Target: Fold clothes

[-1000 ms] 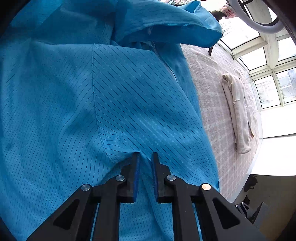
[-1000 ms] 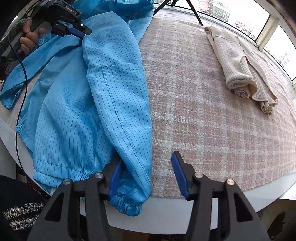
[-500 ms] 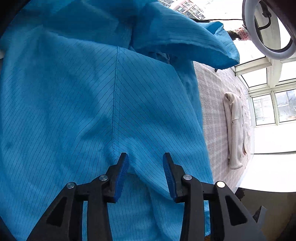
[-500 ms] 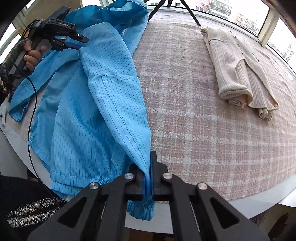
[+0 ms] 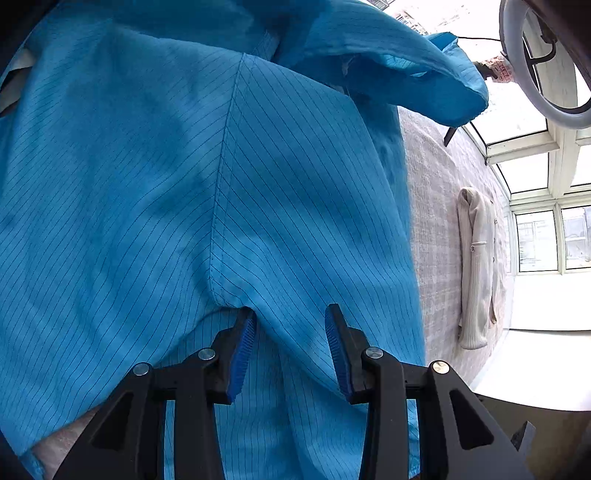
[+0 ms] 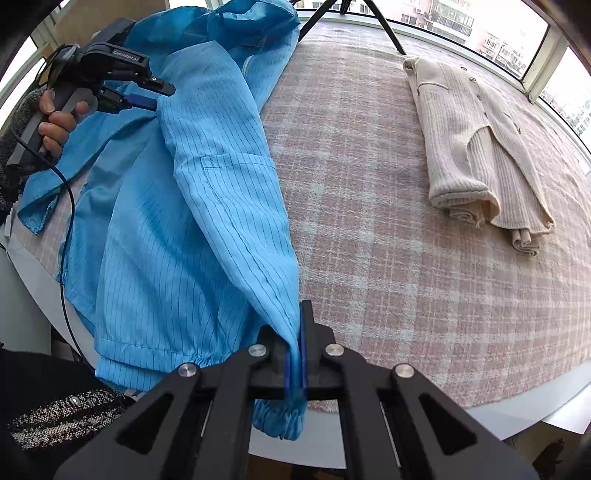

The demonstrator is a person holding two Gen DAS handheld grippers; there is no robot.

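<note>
A blue pinstriped jacket (image 6: 177,229) lies on the left part of the plaid table cover (image 6: 369,221), and it fills the left wrist view (image 5: 147,184). My right gripper (image 6: 301,325) is shut on the jacket's sleeve just above the elastic cuff (image 6: 280,421), which hangs below the fingers. My left gripper (image 5: 290,314) stands over the shoulder seam, its jaws closing with a raised fold of blue cloth between them; the pads do not clamp it. From the right wrist, the left gripper (image 6: 147,99) shows at the jacket's far shoulder, held by a hand (image 6: 55,122).
A folded cream knit cardigan (image 6: 472,147) lies at the table's far right, also visible from the left wrist (image 5: 474,266). Tripod legs (image 6: 384,29) stand at the back edge, beside windows. A black cable (image 6: 66,221) hangs off the left gripper. The white table edge (image 6: 517,417) runs in front.
My right gripper shut on the sleeve near the cuff and lifted it off the table. My left gripper, shut a second ago, opened over the shoulder seam and let the cloth loose.
</note>
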